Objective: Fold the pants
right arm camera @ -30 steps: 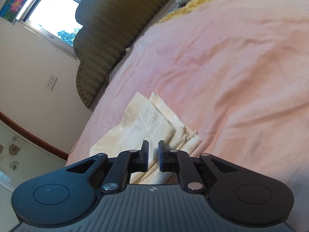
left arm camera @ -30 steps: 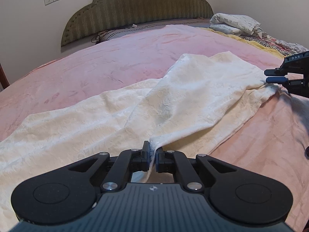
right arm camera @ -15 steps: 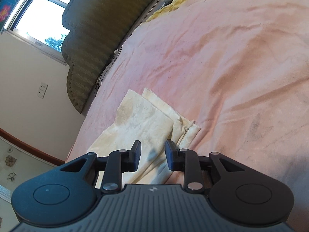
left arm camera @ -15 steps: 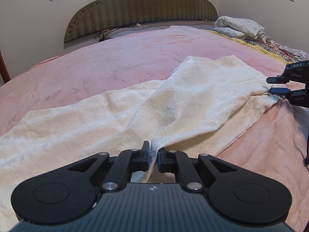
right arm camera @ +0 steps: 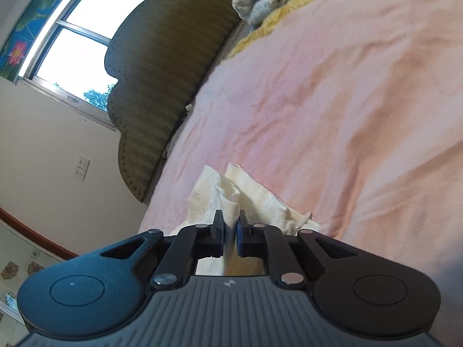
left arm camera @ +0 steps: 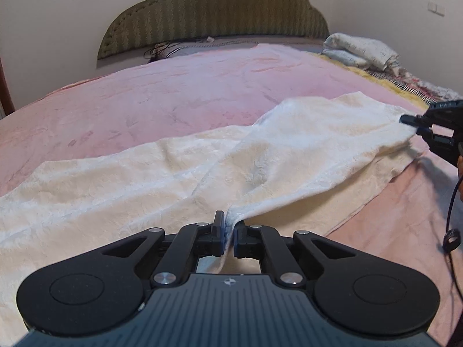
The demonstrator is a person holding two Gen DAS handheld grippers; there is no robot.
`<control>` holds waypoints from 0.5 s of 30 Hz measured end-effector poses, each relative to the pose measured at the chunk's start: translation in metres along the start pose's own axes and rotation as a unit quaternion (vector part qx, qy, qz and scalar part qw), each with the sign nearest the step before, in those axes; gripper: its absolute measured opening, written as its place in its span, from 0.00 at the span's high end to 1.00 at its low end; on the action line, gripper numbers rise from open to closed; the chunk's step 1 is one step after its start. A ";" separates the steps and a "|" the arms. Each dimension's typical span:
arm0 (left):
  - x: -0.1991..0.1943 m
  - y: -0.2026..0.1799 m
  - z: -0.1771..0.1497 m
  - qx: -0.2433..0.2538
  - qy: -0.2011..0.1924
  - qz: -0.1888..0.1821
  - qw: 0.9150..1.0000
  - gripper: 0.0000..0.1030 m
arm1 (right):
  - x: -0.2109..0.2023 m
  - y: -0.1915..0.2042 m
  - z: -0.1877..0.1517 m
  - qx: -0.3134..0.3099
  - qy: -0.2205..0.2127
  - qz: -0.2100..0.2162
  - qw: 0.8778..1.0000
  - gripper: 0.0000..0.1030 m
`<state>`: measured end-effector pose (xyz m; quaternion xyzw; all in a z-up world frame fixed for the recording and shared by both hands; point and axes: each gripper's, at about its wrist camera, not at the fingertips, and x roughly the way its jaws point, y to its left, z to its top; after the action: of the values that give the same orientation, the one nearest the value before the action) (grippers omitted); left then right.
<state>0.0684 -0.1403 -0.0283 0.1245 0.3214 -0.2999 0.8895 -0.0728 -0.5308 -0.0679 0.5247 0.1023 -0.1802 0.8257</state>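
Observation:
Cream-white pants (left arm camera: 179, 170) lie spread on a pink bed (left arm camera: 179, 92), one leg running left, the other lifted toward the right. My left gripper (left arm camera: 229, 232) is shut on a raised fold of the pants at the near edge. My right gripper (left arm camera: 416, 125), seen at the right edge of the left wrist view, pinches the far end of the raised leg. In the right wrist view the right gripper (right arm camera: 231, 232) is shut on a fold of the pants (right arm camera: 222, 193), held just above the bed (right arm camera: 332, 115).
A green padded headboard (left arm camera: 214, 14) stands at the back. Folded printed bedding (left arm camera: 361, 50) and a yellow blanket edge (left arm camera: 385, 82) lie at the far right. A cable (left arm camera: 451, 222) hangs at the right edge. A window (right arm camera: 75, 37) is on the wall.
My right gripper opened half a second ago and has now shut on the pants' end, lifting it. My left gripper has kept its hold and the raised leg is pulled tauter.

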 end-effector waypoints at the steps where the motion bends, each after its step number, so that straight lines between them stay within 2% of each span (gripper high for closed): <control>1: -0.004 -0.001 0.000 0.005 -0.004 -0.007 1.000 0.93 | -0.009 0.004 0.001 -0.019 -0.003 -0.008 1.000 0.92; 5: 0.006 -0.013 -0.006 0.047 0.018 -0.004 0.999 0.92 | -0.017 0.001 0.007 -0.065 0.022 -0.051 0.996 0.91; 7: 0.015 -0.015 -0.011 0.049 0.039 -0.001 0.998 0.92 | -0.009 -0.006 0.008 -0.049 0.041 -0.068 0.996 0.89; 9: 0.012 -0.015 -0.013 0.058 0.033 -0.004 0.998 0.91 | -0.008 -0.008 0.009 -0.038 0.041 -0.068 0.996 0.89; 11: 0.009 -0.013 -0.011 0.058 0.034 -0.007 0.998 0.79 | -0.009 -0.001 0.009 -0.058 0.039 -0.084 0.994 0.86; 12: 0.008 -0.012 -0.011 0.055 0.036 -0.012 0.998 0.79 | -0.013 0.005 0.008 -0.073 0.021 -0.110 0.991 0.83; 14: 0.002 -0.007 -0.010 0.046 0.034 -0.025 0.998 0.79 | -0.026 0.018 0.006 -0.104 -0.049 -0.172 0.978 0.57; 15: -0.001 -0.004 -0.009 0.042 0.034 -0.033 0.998 0.78 | -0.034 0.028 0.001 -0.119 -0.095 -0.198 0.968 0.51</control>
<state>0.0605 -0.1393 -0.0341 0.1617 0.3425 -0.3378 0.8617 -0.0928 -0.5141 -0.0317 0.3725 0.1458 -0.3760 0.8358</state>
